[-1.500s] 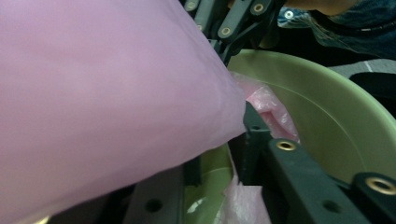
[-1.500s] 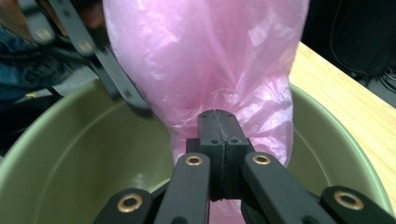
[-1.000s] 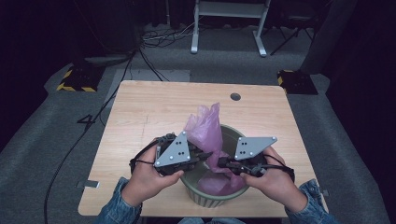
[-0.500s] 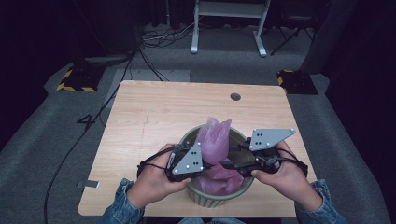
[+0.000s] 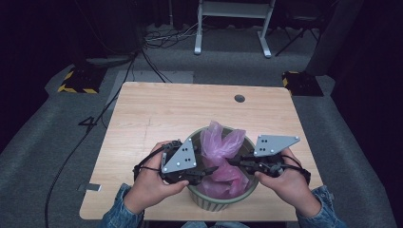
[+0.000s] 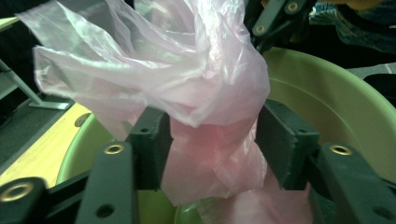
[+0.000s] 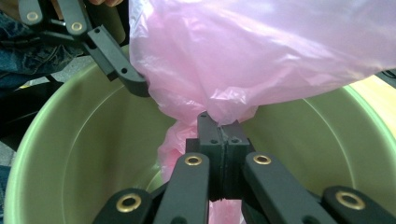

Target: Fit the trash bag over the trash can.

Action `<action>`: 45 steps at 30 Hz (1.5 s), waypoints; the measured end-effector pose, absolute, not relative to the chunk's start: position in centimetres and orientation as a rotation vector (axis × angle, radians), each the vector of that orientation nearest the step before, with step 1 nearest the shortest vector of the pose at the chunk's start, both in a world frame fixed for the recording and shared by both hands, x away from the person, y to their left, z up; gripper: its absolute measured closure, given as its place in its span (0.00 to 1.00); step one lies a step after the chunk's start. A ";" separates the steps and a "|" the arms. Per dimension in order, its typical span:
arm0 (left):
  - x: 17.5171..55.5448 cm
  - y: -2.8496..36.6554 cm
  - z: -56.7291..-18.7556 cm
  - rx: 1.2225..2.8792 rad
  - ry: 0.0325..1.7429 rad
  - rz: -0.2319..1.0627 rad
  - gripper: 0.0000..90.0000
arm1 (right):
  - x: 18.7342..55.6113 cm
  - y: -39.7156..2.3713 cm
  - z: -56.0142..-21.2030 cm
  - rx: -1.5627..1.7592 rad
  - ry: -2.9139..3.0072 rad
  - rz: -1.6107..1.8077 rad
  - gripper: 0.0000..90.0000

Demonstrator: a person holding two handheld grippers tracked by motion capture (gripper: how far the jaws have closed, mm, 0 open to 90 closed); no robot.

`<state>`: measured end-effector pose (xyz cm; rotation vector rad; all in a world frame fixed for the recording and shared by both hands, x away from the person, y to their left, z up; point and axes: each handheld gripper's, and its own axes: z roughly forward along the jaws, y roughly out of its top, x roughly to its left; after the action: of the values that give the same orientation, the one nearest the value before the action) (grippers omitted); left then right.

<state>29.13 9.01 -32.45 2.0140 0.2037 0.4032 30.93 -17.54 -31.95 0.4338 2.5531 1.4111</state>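
Observation:
A crumpled pink plastic bag (image 5: 221,142) sits in a pale green bin (image 5: 223,202) at the table's near edge, its top bulging above the rim. My left gripper (image 5: 209,171) reaches in from the left. Its jaws have just been opening and stand open (image 6: 217,140), with the bag (image 6: 187,70) hanging loosely between the pads. My right gripper (image 5: 230,161) comes in from the right. It has just closed and is shut (image 7: 219,123) on a gathered fold of the bag (image 7: 261,51), above the bin's hollow (image 7: 84,140).
The bin stands on a wooden table (image 5: 166,114) with a round cable hole (image 5: 239,98) at the far right. Grey carpet surrounds it, with cables and a white stand's legs (image 5: 233,28) beyond. One finger of the left gripper (image 7: 116,60) is visible in the right gripper view.
The bag's raised peak has dropped and now sits lower, bunched in the bin. The right gripper has shifted slightly right. The left hand has barely moved.

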 end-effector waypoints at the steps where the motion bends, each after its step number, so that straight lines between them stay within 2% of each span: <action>1: 29.1 8.9 -32.5 2.020 0.196 0.405 0.58 | 30.8 -17.4 -32.1 0.432 2.550 1.410 0.99; 3: 29.0 8.8 -32.5 2.037 0.172 0.411 0.77 | 30.7 -17.2 -32.3 0.430 2.556 1.398 0.95; 5: 28.9 8.6 -32.6 2.060 0.157 0.422 0.93 | 30.6 -17.2 -32.4 0.431 2.572 1.376 0.85; 7: 28.9 8.6 -32.6 2.068 0.154 0.411 0.99 | 30.6 -17.3 -32.4 0.440 2.572 1.372 0.75; 11: 29.1 8.7 -32.7 2.074 0.160 0.409 0.99 | 30.5 -18.2 -31.8 0.457 2.542 1.382 0.61; 15: 29.3 8.3 -33.1 2.100 0.157 0.411 0.99 | 30.3 -19.4 -30.5 0.472 2.473 1.412 0.54; 23: 29.4 7.4 -33.4 2.134 0.140 0.395 0.99 | 30.3 -19.8 -28.5 0.458 2.401 1.445 0.50; 35: 29.3 6.9 -33.5 2.130 0.113 0.379 0.96 | 31.5 -17.8 -27.5 0.381 2.416 1.411 0.36; 36: 29.3 6.9 -33.5 2.130 0.111 0.382 0.96 | 31.7 -17.6 -27.7 0.378 2.441 1.391 0.39; 38: 29.4 7.1 -33.4 2.120 0.112 0.393 0.96 | 32.0 -17.3 -28.1 0.362 2.522 1.344 0.61; 40: 29.4 7.3 -33.2 2.106 0.117 0.399 0.96 | 32.2 -17.2 -28.6 0.352 2.615 1.314 0.74; 42: 29.5 7.6 -33.1 2.085 0.127 0.406 0.97 | 32.2 -17.1 -29.0 0.352 2.658 1.273 0.81; 45: 29.4 8.0 -32.9 2.066 0.140 0.416 0.99 | 32.0 -17.3 -29.3 0.359 2.704 1.243 0.99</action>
<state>29.43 8.01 -32.94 2.0664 0.1402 0.4157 31.99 -17.27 -29.30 0.3589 2.7040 1.2432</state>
